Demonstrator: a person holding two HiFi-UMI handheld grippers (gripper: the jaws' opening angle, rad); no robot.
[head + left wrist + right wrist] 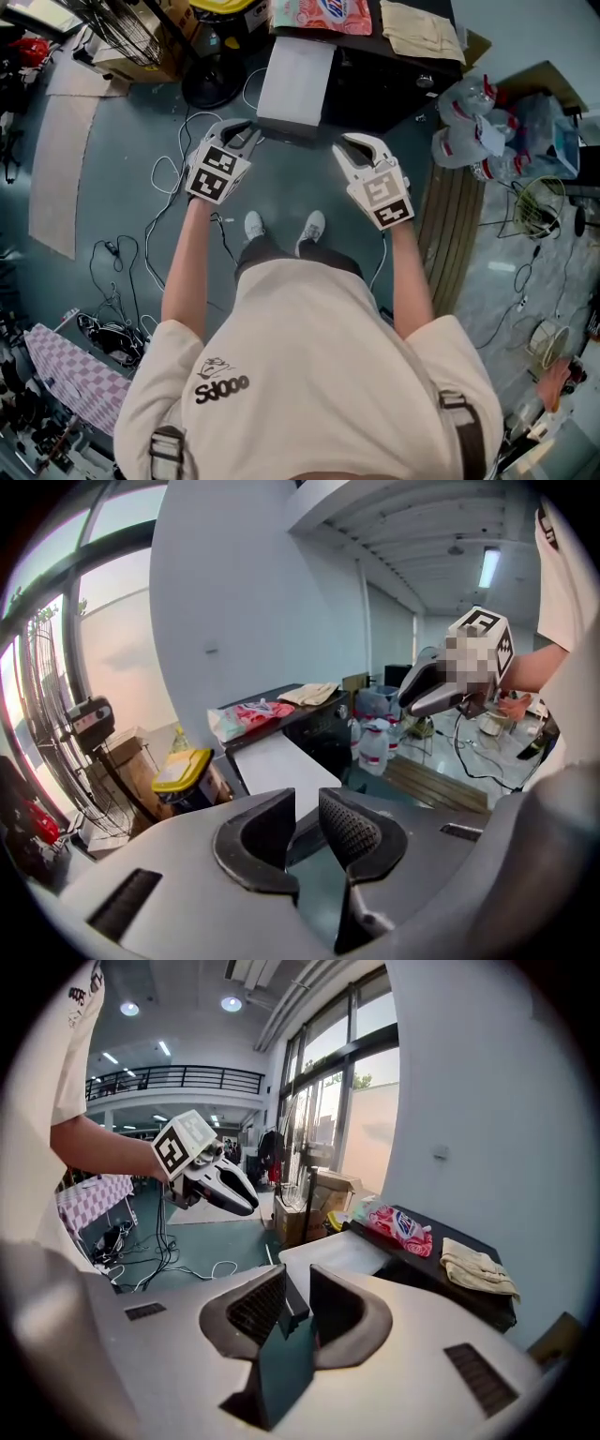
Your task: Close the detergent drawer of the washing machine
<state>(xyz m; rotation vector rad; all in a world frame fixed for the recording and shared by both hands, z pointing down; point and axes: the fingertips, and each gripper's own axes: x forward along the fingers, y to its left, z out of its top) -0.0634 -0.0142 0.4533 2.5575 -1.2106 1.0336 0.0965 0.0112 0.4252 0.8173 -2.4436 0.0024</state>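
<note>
A pair of white trainers (281,228) is being worn nearest, on a bare teal floor (281,187) that is being left open between the feet and the machine ahead. That room is being hemmed in on the left by loose white and black cables (169,178). On the right it is being hemmed in by a slatted wooden board (459,225) and clear plastic water bottles (464,122).

The left gripper (246,131) is being held out over the floor, its ribbed dark fingers (352,832) slightly parted with nothing between them. The right gripper (349,148) is being held level with it and well apart, its jaws likewise a little apart and empty.

Just beyond both sets of fingertips, and between them, a white rectangular flat-topped panel (295,80) is being shown jutting from the front of the black washing machine (384,94). It is being touched by neither gripper. Whether this panel is the detergent drawer itself cannot be told.

Farther back, a pink detergent bag (319,14) and a folded beige cloth (422,33) are being kept on the machine's top.
</note>
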